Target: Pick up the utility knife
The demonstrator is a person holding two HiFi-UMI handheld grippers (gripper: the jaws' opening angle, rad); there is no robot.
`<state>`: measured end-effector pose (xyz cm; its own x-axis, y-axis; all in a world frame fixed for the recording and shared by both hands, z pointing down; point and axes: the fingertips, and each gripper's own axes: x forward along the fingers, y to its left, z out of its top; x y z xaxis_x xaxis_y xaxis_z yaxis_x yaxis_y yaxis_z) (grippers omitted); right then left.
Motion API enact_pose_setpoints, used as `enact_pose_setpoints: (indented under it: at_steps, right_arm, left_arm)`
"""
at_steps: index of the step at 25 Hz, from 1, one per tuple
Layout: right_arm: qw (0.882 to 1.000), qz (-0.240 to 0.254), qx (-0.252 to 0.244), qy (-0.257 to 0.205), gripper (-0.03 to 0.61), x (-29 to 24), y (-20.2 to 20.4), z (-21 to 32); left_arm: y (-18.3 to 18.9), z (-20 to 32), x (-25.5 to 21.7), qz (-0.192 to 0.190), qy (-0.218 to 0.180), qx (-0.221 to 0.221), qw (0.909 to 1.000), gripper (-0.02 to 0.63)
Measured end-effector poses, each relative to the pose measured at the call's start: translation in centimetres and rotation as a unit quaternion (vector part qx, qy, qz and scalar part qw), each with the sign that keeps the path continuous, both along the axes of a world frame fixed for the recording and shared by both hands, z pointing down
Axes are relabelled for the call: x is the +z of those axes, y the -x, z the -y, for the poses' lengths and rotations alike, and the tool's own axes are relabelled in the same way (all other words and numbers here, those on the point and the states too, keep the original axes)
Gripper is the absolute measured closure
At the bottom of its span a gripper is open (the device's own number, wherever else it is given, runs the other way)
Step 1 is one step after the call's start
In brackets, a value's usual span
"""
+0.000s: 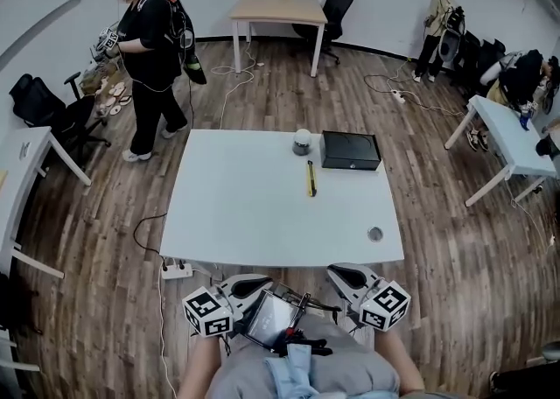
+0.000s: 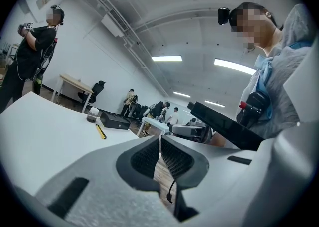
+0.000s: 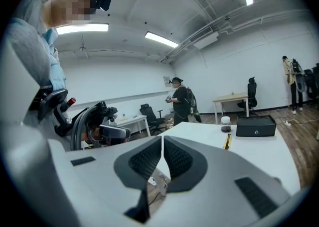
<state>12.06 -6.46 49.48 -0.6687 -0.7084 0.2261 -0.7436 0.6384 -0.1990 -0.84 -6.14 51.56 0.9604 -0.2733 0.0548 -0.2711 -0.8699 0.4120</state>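
The utility knife (image 1: 311,178), yellow and black, lies on the white table (image 1: 236,213) right of centre, in front of a black box (image 1: 350,150). It also shows as a thin yellow bar in the left gripper view (image 2: 101,132) and the right gripper view (image 3: 228,142). Both grippers hang below the table's near edge, close to my body and well short of the knife. My left gripper (image 1: 265,282) is shut, its jaws touching with nothing between them (image 2: 160,139). My right gripper (image 1: 332,272) is likewise shut and empty (image 3: 162,139).
A small jar (image 1: 302,142) stands beside the black box. A round cable hole (image 1: 375,234) sits near the table's front right corner. A power strip (image 1: 177,271) lies on the floor at the front left. A person (image 1: 149,65) stands at the back left among chairs and other tables.
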Motion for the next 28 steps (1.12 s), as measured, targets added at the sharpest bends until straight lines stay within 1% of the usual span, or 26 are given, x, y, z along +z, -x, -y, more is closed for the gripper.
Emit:
enact_pose_setpoints:
  at_steps: [8, 14, 20, 28]
  right_arm:
    - [1.0, -0.016, -0.006, -0.003, 0.548, 0.3, -0.5, 3.0]
    - [0.999, -0.036, -0.001, 0.005, 0.548, 1.1, -1.0, 6.0]
    - [0.999, -0.044, 0.007, 0.009, 0.548, 1.8, -1.1, 9.3]
    - [0.998, -0.058, 0.012, 0.023, 0.548, 3.0, -1.1, 13.3]
  left_arm:
    - [0.5, 0.1, 0.7, -0.001, 0.011, -0.017, 0.9998, 0.595]
    - [1.1, 0.2, 1.2, 0.0, 0.019, -0.028, 0.9994, 0.595]
    - [2.2, 0.4, 1.3, -0.009, 0.024, -0.04, 0.9989, 0.595]
    - [3.6, 0.3, 1.6, -0.007, 0.034, -0.055, 0.9979, 0.595]
